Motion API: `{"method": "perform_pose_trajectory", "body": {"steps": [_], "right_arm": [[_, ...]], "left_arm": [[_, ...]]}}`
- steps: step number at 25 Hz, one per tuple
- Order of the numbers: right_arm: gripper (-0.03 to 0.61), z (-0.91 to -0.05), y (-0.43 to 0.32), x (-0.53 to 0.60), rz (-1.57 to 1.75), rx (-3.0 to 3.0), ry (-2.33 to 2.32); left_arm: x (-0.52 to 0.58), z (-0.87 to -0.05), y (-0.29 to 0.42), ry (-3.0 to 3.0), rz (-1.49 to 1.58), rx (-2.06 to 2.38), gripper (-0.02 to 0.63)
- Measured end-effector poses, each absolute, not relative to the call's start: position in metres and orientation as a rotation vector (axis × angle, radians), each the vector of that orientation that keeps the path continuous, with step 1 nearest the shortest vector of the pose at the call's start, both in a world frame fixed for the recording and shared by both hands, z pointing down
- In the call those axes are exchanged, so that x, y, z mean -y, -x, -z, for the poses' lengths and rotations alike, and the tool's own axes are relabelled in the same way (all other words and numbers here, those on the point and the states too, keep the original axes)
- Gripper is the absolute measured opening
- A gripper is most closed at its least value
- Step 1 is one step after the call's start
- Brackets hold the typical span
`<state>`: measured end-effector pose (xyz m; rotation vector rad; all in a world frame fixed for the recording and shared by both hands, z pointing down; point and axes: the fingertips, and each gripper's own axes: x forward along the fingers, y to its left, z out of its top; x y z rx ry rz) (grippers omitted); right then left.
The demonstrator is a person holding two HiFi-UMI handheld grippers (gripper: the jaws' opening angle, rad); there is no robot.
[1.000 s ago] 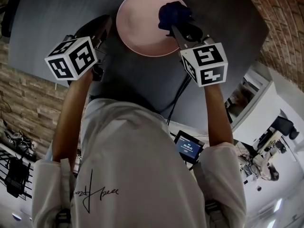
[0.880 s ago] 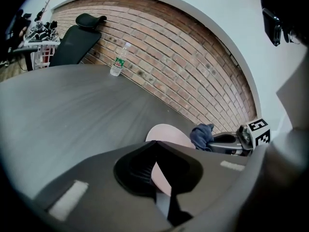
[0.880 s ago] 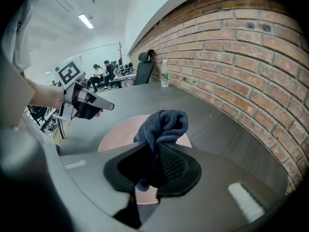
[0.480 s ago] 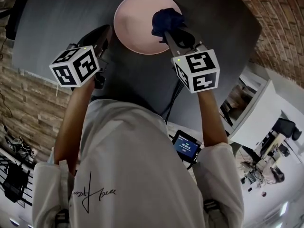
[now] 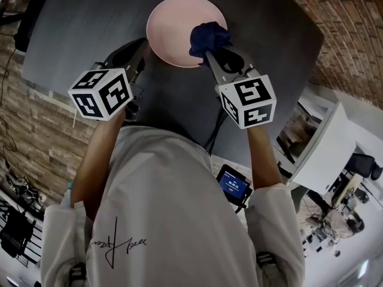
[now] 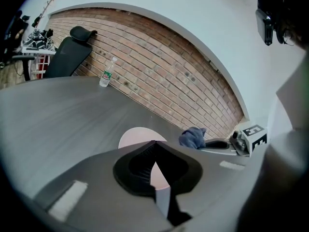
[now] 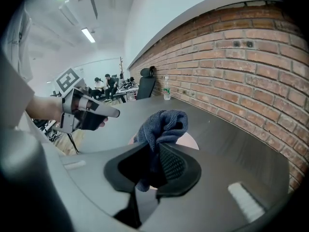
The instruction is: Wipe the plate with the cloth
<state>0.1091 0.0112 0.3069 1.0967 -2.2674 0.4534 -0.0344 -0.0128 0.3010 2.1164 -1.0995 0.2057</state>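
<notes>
Cloth (image 7: 163, 123) between right gripper (image 7: 155, 149) jaws, over plate (image 5: 173, 24) edge.

Plate (image 5: 173, 34) pale pink, just ahead of left gripper (image 5: 142, 45). Cloth (image 5: 206, 36) dark navy, at right gripper (image 5: 210, 52) tips. Left cube (image 5: 102, 93) and right cube (image 5: 246, 102) white with black square markers. Table (image 5: 90, 23) under both grippers dark grey. Shirt (image 5: 167, 208) behind them white, black script.

1. Head view: from above the person's shoulders, steeply down onto the dark table (image 5: 90, 28).
2. Left gripper view: low over the table, facing the brick wall (image 6: 159, 57).
3. Right gripper view: close over the pink plate (image 7: 190, 140), looking along that wall.
4. All three share the pink plate and blue cloth (image 5: 206, 36).
</notes>
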Motion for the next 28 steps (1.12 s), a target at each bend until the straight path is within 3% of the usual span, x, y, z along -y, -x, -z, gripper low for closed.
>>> {"method": "perform_pose_trajectory", "body": {"steps": [28], "right_arm": [[0.06, -0.264, -0.089, -0.097, -0.495, 2.44, -1.075]], "left_arm": [[-0.069, -0.257, 0.024, -2.255, -0.156, 1.062, 0.011]]}}
